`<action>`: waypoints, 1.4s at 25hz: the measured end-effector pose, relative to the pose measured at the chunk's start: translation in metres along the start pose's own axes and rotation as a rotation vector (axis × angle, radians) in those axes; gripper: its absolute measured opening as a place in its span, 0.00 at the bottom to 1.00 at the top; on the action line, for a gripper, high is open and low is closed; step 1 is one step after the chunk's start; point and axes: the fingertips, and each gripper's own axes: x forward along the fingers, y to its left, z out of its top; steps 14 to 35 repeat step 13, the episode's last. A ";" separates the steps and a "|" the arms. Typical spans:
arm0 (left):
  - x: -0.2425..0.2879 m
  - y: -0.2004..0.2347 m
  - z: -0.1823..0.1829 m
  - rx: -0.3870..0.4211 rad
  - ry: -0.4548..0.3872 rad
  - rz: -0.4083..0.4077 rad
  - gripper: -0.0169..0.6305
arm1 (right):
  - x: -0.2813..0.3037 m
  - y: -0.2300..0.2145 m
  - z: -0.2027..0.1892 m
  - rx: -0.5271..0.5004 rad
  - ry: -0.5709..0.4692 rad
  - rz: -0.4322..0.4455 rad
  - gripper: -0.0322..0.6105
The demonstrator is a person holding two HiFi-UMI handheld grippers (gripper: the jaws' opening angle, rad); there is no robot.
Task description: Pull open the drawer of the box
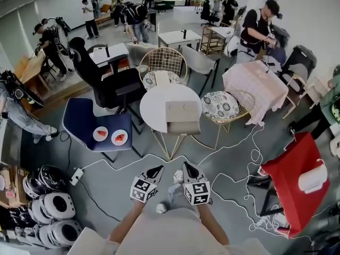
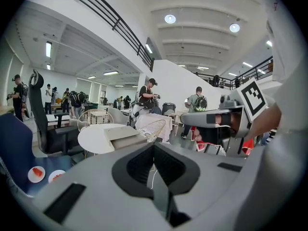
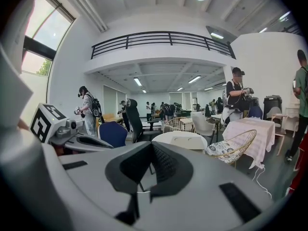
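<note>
Head view: box [image 1: 182, 118] sits on the round white desk [image 1: 151, 105], well ahead of both claws. Left claw [image 1: 156, 171] and right claw [image 1: 189, 169] hang side by side over the floor.

Left gripper view: left claw [image 2: 154, 147] pinched together, nothing in it. The box [image 2: 126, 134] lies beyond the tips, slightly left.

Right gripper view: right claw [image 3: 151, 147] likewise closed and empty (box [image 3: 185, 139] well beyond, a little right of tips).

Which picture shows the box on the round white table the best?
The head view: it looks down on the whole box sitting on the round table. The left gripper view shows it small, from the side. The right gripper view shows only a flat, pale bit above the tool.
</note>
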 end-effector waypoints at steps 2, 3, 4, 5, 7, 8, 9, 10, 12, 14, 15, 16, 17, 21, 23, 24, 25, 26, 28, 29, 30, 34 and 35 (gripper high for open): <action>0.003 0.000 0.004 0.001 0.001 0.004 0.04 | 0.000 -0.004 0.004 -0.003 0.000 0.003 0.07; 0.004 -0.002 0.006 0.001 0.003 0.006 0.04 | 0.000 -0.006 0.005 -0.002 0.001 0.006 0.07; 0.006 -0.003 0.007 0.002 0.005 0.008 0.04 | 0.000 -0.008 0.005 -0.002 0.001 0.008 0.07; 0.008 -0.003 0.007 0.003 0.006 0.010 0.04 | -0.001 -0.010 0.005 -0.002 -0.001 0.011 0.07; 0.010 -0.004 0.007 0.006 0.005 0.013 0.04 | -0.001 -0.012 0.004 -0.003 -0.007 0.014 0.07; 0.010 -0.004 0.005 0.006 0.005 0.014 0.04 | 0.000 -0.011 0.002 -0.004 -0.009 0.015 0.07; 0.010 -0.004 0.003 0.005 0.006 0.013 0.04 | 0.000 -0.010 0.000 -0.004 -0.008 0.016 0.07; 0.010 -0.003 0.000 0.003 0.008 0.013 0.04 | 0.001 -0.010 -0.002 -0.005 -0.005 0.017 0.07; 0.009 -0.001 -0.005 -0.006 0.012 0.009 0.04 | 0.002 -0.008 -0.007 -0.005 0.006 0.018 0.07; 0.009 -0.001 -0.008 -0.011 0.014 0.007 0.04 | 0.003 -0.007 -0.010 -0.004 0.013 0.018 0.07; 0.009 -0.001 -0.008 -0.011 0.014 0.007 0.04 | 0.003 -0.007 -0.010 -0.004 0.013 0.018 0.07; 0.009 -0.001 -0.008 -0.011 0.014 0.007 0.04 | 0.003 -0.007 -0.010 -0.004 0.013 0.018 0.07; 0.009 -0.001 -0.008 -0.011 0.014 0.007 0.04 | 0.003 -0.007 -0.010 -0.004 0.013 0.018 0.07; 0.009 -0.001 -0.008 -0.011 0.014 0.007 0.04 | 0.003 -0.007 -0.010 -0.004 0.013 0.018 0.07; 0.009 -0.001 -0.008 -0.011 0.014 0.007 0.04 | 0.003 -0.007 -0.010 -0.004 0.013 0.018 0.07; 0.009 -0.001 -0.008 -0.011 0.014 0.007 0.04 | 0.003 -0.007 -0.010 -0.004 0.013 0.018 0.07; 0.009 -0.001 -0.008 -0.011 0.014 0.007 0.04 | 0.003 -0.007 -0.010 -0.004 0.013 0.018 0.07; 0.009 -0.001 -0.008 -0.011 0.014 0.007 0.04 | 0.003 -0.007 -0.010 -0.004 0.013 0.018 0.07; 0.009 -0.001 -0.008 -0.011 0.014 0.007 0.04 | 0.003 -0.007 -0.010 -0.004 0.013 0.018 0.07; 0.009 -0.001 -0.008 -0.011 0.014 0.007 0.04 | 0.003 -0.007 -0.010 -0.004 0.013 0.018 0.07; 0.009 -0.001 -0.008 -0.011 0.014 0.007 0.04 | 0.003 -0.007 -0.010 -0.004 0.013 0.018 0.07; 0.009 -0.001 -0.008 -0.011 0.014 0.007 0.04 | 0.003 -0.007 -0.010 -0.004 0.013 0.018 0.07; 0.009 -0.001 -0.008 -0.011 0.014 0.007 0.04 | 0.003 -0.007 -0.010 -0.004 0.013 0.018 0.07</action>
